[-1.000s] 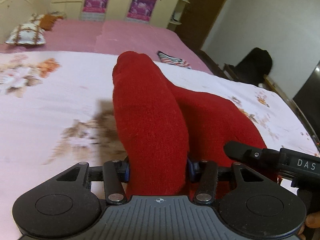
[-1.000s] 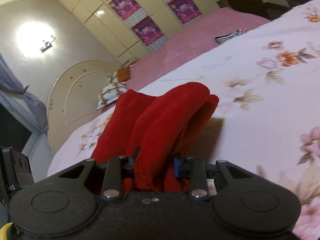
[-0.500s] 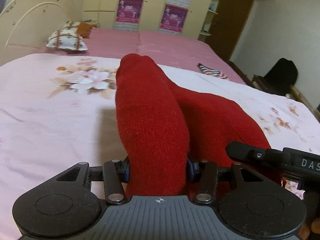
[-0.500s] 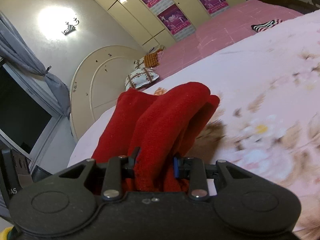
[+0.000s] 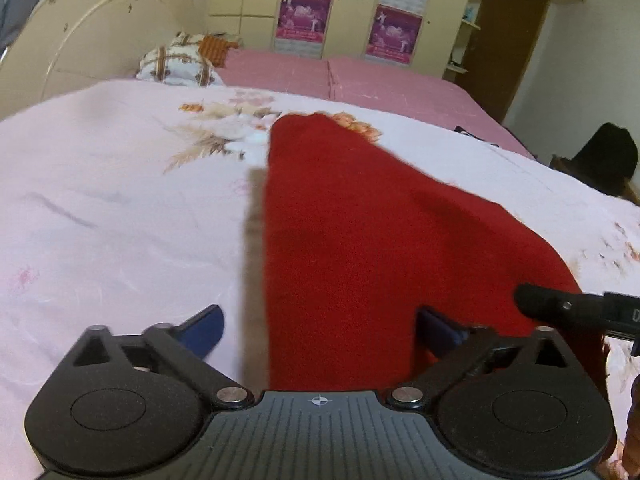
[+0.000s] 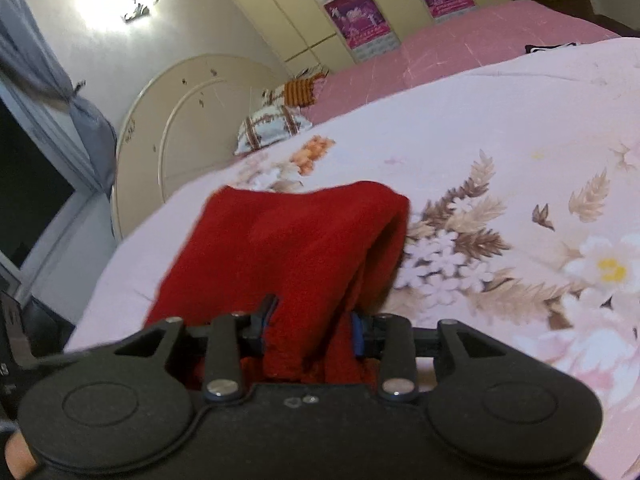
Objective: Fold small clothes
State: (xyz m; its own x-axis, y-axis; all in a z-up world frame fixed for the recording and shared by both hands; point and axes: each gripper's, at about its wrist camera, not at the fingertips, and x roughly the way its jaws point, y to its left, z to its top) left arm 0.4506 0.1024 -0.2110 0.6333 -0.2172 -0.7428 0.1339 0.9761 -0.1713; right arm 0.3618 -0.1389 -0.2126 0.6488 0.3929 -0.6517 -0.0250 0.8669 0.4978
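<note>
- Left claw (image 5: 320, 330) released, blue fingers (image 5: 202, 328) spread wide either side of the red garment (image 5: 360, 240), not pinching it
- Right claw (image 6: 310, 330) clenched on a bunched edge of the red garment (image 6: 292, 240)
- The garment stretches ahead of both claws across the floral bedsheet (image 5: 120, 208), folded over itself
- Pillow (image 5: 178, 62) far ahead, by the headboard

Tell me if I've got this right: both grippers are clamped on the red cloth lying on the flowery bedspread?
Not quite. Only the right gripper is clamped on the red cloth. The left wrist view shows the left gripper open, its fingers spread either side of the cloth on the flowery bedspread.
</note>
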